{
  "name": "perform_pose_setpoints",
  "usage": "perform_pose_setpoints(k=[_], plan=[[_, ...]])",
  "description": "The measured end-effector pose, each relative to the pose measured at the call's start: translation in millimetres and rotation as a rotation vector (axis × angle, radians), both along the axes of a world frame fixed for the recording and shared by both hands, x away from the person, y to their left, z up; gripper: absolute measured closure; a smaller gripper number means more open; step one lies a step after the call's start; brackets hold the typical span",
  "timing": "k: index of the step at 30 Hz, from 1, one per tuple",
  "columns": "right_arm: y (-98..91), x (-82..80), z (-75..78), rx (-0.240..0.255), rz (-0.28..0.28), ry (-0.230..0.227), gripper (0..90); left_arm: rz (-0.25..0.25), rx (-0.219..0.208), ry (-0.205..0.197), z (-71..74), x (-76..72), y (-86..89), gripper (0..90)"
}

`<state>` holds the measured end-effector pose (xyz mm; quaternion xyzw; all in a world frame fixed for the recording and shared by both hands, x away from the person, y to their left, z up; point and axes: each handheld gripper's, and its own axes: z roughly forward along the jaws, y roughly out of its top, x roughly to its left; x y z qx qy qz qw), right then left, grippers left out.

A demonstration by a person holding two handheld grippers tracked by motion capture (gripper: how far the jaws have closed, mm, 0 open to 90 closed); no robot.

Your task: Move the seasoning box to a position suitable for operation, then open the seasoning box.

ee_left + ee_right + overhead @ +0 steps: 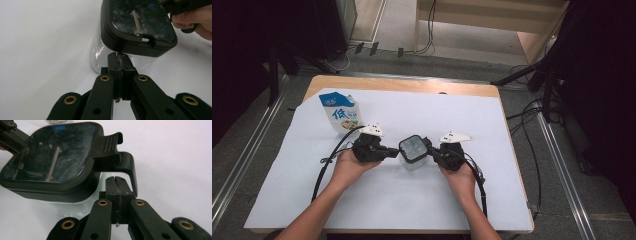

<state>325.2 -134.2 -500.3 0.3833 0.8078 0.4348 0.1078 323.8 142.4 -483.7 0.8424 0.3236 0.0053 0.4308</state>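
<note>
One wooden table (pixel 402 85) carries a white sheet (pixel 412 195) over most of its top; the landmark for every place below is the clear container (pixel 413 162), which stands near the middle of that sheet; it has see-through walls and a black-framed square lid (pixel 413 148) with a dark glossy pane; a ribbed black latch tab (pixel 112 141) juts from the lid's edge on the right gripper's side, seen in the right gripper view.

Behind the container and off to its left stands a white and blue pouch (pixel 340 113), upright, well apart from it, near the sheet's far left corner.

Left gripper (pixel 393 151) sits just left of the container, held in the person's left hand (pixel 346 167); its jaws are pressed together with nothing between them; in the left gripper view (pixel 119 57) the closed tips meet the clear wall right under the lid rim; touching or just short, cannot tell.

Right gripper (pixel 430 149) sits just right of the container, held in the right hand (pixel 460 176); jaws also pressed flat together, holding nothing; in the right gripper view (pixel 116 180) the closed tips lie below the hooked latch tab, beside the container wall; contact not clear.

Black cables (pixel 327 165) trail from both grippers toward the near edge of the sheet, away from the container.
</note>
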Motion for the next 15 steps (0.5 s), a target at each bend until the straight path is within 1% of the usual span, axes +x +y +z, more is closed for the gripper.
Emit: perform_pose_setpoints(k=[4,6,10,12,15], plan=[[4.3,-1.5,-3.7,-0.016,-0.004,0.016,90.0,0.015,0.006,0.003,0.5,1.2,1.5,90.0],[4.9,-2.6,-3.5,-0.021,0.005,0.012,90.0,0.022,-0.004,0.006,-0.1,3.0,2.0,90.0],[4.6,-6.3,-3.5,-0.009,-0.003,0.022,90.0,0.032,-0.010,0.013,-0.9,5.7,3.5,90.0],[4.6,-7.6,-3.4,-0.007,-0.003,0.025,90.0,0.031,-0.007,0.014,-0.8,6.4,3.9,90.0],[4.8,-9.7,-2.8,-0.008,-0.001,0.033,90.0,0.035,-0.018,0.017,-1.4,7.7,4.7,90.0]])
